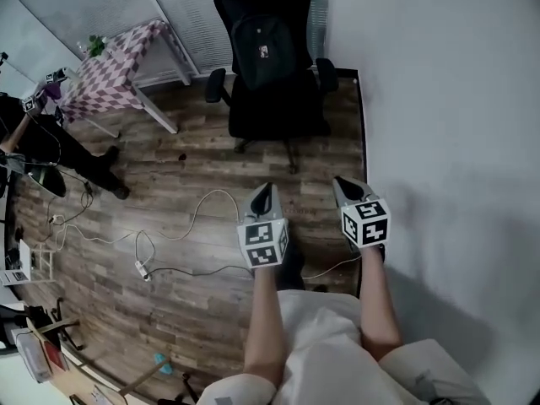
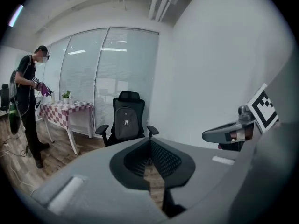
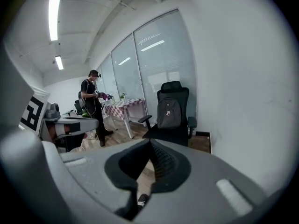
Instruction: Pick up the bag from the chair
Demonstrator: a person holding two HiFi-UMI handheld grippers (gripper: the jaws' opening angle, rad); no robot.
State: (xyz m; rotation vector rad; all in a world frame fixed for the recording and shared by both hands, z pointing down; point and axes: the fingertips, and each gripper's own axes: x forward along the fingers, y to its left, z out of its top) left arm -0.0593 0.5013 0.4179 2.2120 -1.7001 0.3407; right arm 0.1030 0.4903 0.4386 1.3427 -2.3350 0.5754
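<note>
Wood floor (image 1: 190, 154), dark backpack (image 1: 263, 53) upright on chair (image 1: 280, 112)

Head view: looks steeply down from above on floor (image 1: 194, 142), left gripper (image 1: 264, 191) and right gripper (image 1: 346, 186) close below, chair (image 1: 278, 108) well ahead at top. Left gripper view: low, faces level along closed jaws toward chair, well apart. Right gripper view: same heading, nearer wall (image 1: 447, 99). Shared by all three: chair, bag (image 1: 263, 51), table (image 1: 118, 62), person (image 1: 59, 146). Caught at each gripper view's edge: the other gripper.
</note>
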